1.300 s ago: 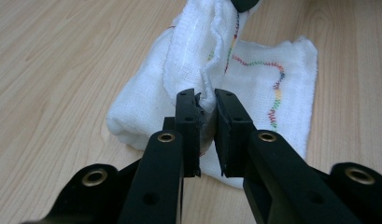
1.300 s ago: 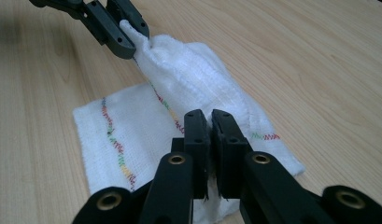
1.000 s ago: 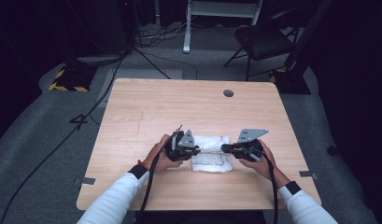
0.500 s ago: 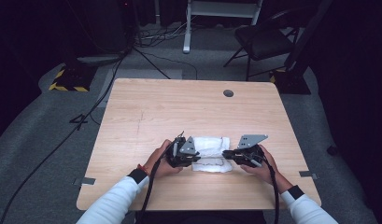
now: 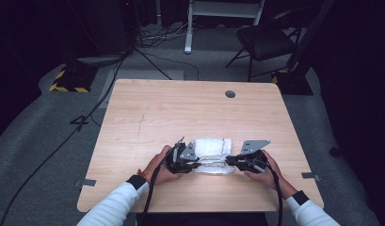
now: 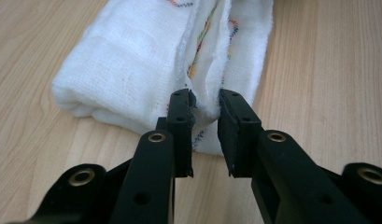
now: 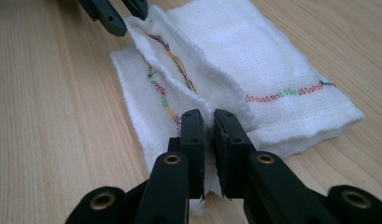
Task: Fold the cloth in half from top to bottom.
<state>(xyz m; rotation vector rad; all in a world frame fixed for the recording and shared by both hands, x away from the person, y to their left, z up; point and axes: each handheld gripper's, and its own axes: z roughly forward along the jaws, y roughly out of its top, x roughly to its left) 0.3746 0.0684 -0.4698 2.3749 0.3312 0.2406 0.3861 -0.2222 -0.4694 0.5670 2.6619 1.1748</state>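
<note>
From above, the left gripper [image 5: 194,163] and right gripper [image 5: 230,161] meet the two ends of a folded white cloth [image 5: 211,148] near the table's [image 5: 152,108] front edge, hands hiding the jaws. In the left gripper view its jaws, just opening, loosely flank a fold of cloth [image 6: 146,56]. In the right gripper view the jaws pinch the colour-stitched cloth [image 7: 226,51].
</note>
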